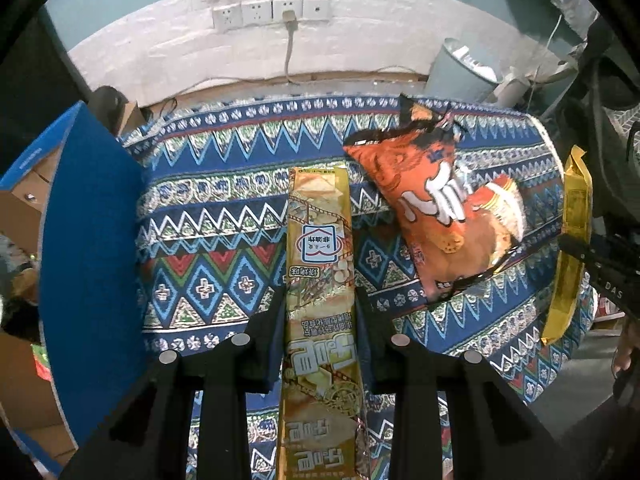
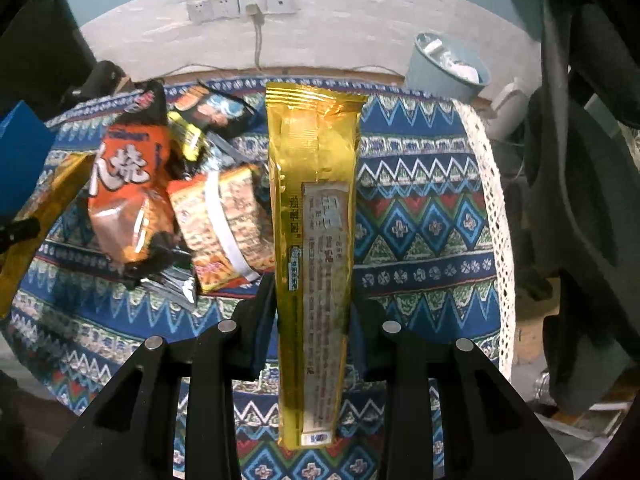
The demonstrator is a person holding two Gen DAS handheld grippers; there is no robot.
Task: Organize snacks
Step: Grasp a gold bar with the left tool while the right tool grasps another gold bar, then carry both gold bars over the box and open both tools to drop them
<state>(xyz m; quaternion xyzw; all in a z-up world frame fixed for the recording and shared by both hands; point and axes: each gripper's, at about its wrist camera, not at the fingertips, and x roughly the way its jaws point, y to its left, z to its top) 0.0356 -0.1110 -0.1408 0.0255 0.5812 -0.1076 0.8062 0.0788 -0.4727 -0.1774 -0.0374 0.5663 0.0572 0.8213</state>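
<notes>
My left gripper (image 1: 320,312) is shut on a long gold snack packet (image 1: 320,220), printed side up, held above the patterned tablecloth (image 1: 224,208). An orange chip bag (image 1: 444,208) lies on the cloth to its right. My right gripper (image 2: 314,300) is shut on a second long gold packet (image 2: 312,160) that shows its back label and also hangs above the cloth. Left of it lie an orange bag (image 2: 124,196), another orange packet (image 2: 220,224) and a black and yellow packet (image 2: 208,120). Each view catches the other hand's gold packet at its edge (image 1: 572,240) (image 2: 40,216).
An open blue cardboard box (image 1: 88,248) stands at the table's left side (image 2: 20,152). A pale blue bucket (image 2: 448,68) sits on the floor behind the table's far right corner. Wall sockets (image 1: 272,14) with a cable are on the white wall behind.
</notes>
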